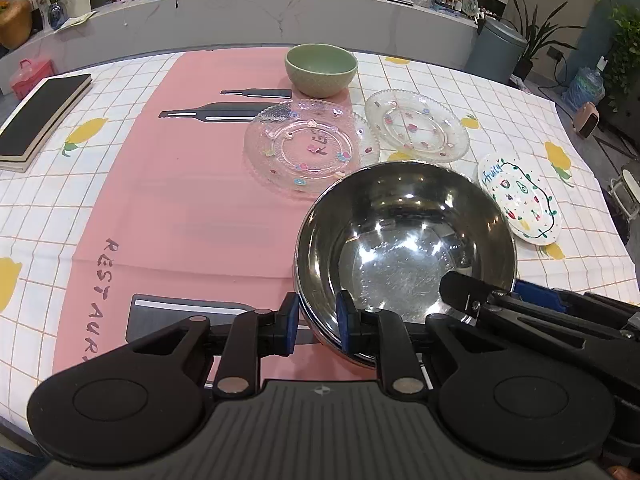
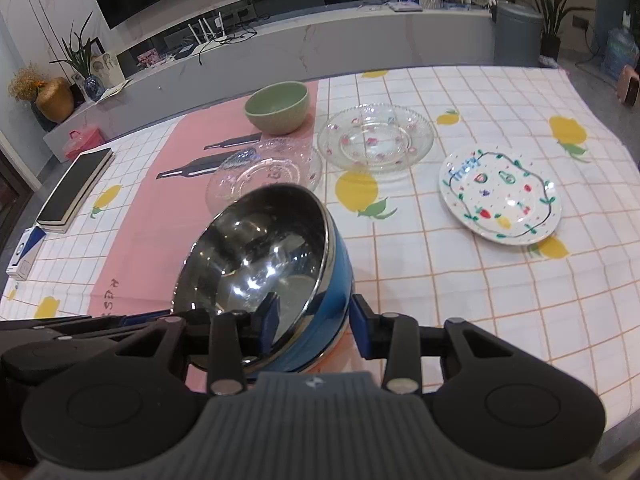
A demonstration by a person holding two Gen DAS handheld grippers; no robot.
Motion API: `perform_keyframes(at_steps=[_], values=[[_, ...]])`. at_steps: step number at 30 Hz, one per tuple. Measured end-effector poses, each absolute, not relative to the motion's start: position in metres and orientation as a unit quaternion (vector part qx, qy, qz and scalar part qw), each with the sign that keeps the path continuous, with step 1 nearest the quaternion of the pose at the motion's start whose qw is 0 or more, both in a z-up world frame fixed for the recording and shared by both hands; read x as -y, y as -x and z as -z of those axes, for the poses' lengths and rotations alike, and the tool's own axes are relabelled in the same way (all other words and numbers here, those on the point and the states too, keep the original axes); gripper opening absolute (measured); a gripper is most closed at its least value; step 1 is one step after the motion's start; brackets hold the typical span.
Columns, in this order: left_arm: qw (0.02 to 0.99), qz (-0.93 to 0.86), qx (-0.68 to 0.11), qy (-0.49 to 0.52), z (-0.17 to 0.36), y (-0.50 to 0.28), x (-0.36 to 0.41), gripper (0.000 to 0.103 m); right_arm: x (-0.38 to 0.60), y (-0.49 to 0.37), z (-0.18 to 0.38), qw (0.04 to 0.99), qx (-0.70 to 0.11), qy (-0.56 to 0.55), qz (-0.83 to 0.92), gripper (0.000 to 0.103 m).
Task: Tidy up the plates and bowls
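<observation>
The left gripper (image 1: 316, 322) clamps the near rim of the steel bowl (image 1: 404, 236), one blue pad outside the wall and one inside, the jaws set narrow with the rim pinched between them. The right gripper (image 2: 316, 326) straddles the same bowl (image 2: 260, 256) at another part of its rim: its inner pad lies against the shiny inside, while the outer pad stands a little off the blue outer wall, so the jaws look loosened rather than pressing. The bowl is tilted, its mouth turned toward the left side of the right wrist view, and its low edge sits over the pink mat (image 1: 180, 200) near the front of the table.

Just beyond the bowl lies a clear glass plate (image 1: 304, 152) with small flower marks — the bowl's far rim overlaps its near edge in both views. A second clear glass plate (image 1: 418, 126) lies beside it on the checked tablecloth (image 2: 460, 300), their edges close or touching. Farther back on the mat stands a green bowl (image 1: 321, 68), upright. To the right, apart from the rest, is a white painted plate (image 2: 500, 194) with fruit drawings. A black-covered book (image 1: 40, 116) lies at the table's left edge.
</observation>
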State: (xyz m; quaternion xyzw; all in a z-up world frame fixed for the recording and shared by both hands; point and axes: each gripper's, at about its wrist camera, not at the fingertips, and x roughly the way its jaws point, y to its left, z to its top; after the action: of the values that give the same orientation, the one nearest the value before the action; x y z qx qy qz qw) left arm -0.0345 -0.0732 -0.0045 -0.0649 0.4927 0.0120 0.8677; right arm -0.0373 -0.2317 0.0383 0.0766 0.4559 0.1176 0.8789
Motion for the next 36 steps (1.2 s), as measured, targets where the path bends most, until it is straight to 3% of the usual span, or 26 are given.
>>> perform_keyframes(at_steps=[2,6,10,13,18,20,24,29,31,36], values=[[0.868,-0.012,-0.491,0.067,0.004,0.035,0.073,0.022,0.232,0.038,-0.042,0.886,-0.444,-0.072,-0.113,0.046],[0.87,-0.012,-0.488,0.072,0.004,0.035,0.073,0.022,0.236,0.036,-0.043,0.89,-0.435,-0.08,-0.109,0.047],[0.871,-0.013,-0.486,0.074,0.004,0.036,0.072,0.022,0.234,0.033,-0.038,0.882,-0.45,-0.079,-0.116,0.029],[0.871,-0.013,-0.485,0.075,0.003,0.036,0.072,0.022,0.232,0.033,-0.035,0.878,-0.459,-0.07,-0.116,0.029],[0.873,-0.008,-0.482,0.078,0.001,0.036,0.071,0.022,0.235,0.034,-0.036,0.879,-0.455,-0.08,-0.116,0.03],[0.874,-0.005,-0.48,0.077,-0.002,0.036,0.069,0.022,0.238,0.035,-0.04,0.883,-0.447,-0.082,-0.113,0.039],[0.876,0.002,-0.476,0.081,-0.012,0.034,0.061,0.024,0.244,0.033,-0.048,0.888,-0.437,-0.088,-0.109,0.04],[0.882,0.019,-0.464,0.083,-0.028,0.027,0.049,0.042,0.244,0.029,-0.056,0.893,-0.427,-0.09,-0.11,0.045],[0.886,0.022,-0.458,0.074,-0.033,0.024,0.046,0.06,0.244,0.026,-0.058,0.895,-0.424,-0.087,-0.11,0.045],[0.887,0.024,-0.458,0.062,-0.041,0.009,0.033,0.084,0.245,0.017,-0.065,0.898,-0.418,-0.085,-0.11,0.051]])
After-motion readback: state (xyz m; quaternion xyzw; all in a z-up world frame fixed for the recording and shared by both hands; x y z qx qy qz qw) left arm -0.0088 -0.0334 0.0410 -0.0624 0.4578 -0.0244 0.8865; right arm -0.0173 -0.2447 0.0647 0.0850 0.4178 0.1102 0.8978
